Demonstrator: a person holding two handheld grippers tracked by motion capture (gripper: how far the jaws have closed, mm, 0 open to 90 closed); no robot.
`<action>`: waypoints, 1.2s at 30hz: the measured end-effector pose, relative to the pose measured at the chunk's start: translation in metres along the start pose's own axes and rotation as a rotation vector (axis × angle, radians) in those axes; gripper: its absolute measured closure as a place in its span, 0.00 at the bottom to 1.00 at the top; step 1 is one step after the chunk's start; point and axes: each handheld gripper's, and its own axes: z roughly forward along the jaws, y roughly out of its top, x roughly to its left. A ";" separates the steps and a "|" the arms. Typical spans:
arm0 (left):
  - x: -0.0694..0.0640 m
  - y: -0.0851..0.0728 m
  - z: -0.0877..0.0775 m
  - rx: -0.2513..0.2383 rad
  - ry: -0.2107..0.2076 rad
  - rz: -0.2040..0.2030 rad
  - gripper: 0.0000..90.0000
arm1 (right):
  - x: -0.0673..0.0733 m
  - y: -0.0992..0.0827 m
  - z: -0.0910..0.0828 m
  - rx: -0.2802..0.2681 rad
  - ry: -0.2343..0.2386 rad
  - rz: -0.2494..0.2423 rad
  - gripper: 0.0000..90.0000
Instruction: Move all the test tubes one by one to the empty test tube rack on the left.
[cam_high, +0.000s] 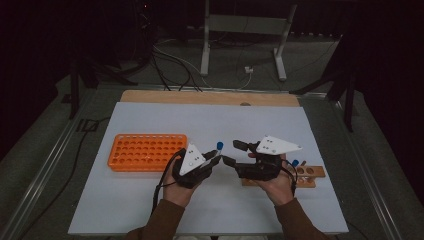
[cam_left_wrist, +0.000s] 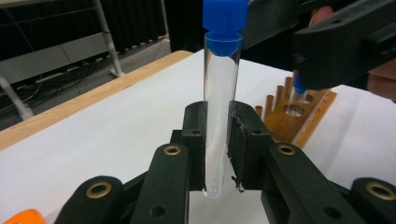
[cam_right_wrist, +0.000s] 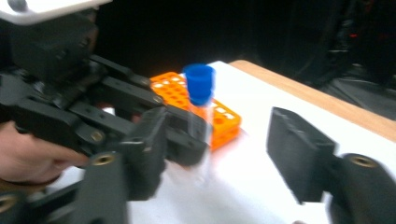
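Left gripper (cam_left_wrist: 218, 140): jaws closed on the clear test tube (cam_left_wrist: 219, 116), pads pinching the lower part of the glass, rounded bottom poking out just under them. Tube stands upright, blue cap (cam_left_wrist: 224, 21) on top. In the high view the left gripper (cam_high: 216, 159) sits mid-worktop with the cap (cam_high: 219, 145) sticking up above it.

Right gripper (cam_right_wrist: 219, 154): jaws apart, nothing pressed between them. The tube (cam_right_wrist: 201, 126) stands in the gap but the pads are off it, so the left holds it alone. In the high view the right gripper (cam_high: 235, 152) is just beside the left, jaws facing it.

Looks like a handover from right to left, judged finished on the grip side.

Around them: orange rack (cam_high: 146, 151) to the left of the left gripper, many empty holes. Wooden rack (cam_high: 307, 176) to the right, under the right hand, with another blue-capped tube (cam_high: 295, 163) standing in it. White worktop (cam_high: 150, 210) otherwise bare near the hands.

Doing it well:
- Back the right gripper out straight, away from the glass, without clipping the cap.
- Keep the left wrist level so the tube stays vertical; the grip is low, so the top can swing.
- Don't squeeze harder, it's thin glass.
- If it goes to the orange rack, line the bottom up over a hole before lowering, release only once it's seated.
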 end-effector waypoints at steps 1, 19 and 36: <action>0.001 0.000 -0.001 0.000 0.003 -0.004 0.87 | -0.001 -0.001 -0.001 0.000 -0.015 0.005 0.31; 0.030 -0.019 -0.023 -0.006 0.056 -0.068 0.87 | -0.028 -0.031 -0.046 0.034 -0.242 -0.002 0.00; 0.058 -0.050 -0.035 0.015 0.177 -0.119 0.87 | -0.050 -0.048 -0.085 -0.014 -0.314 0.067 0.00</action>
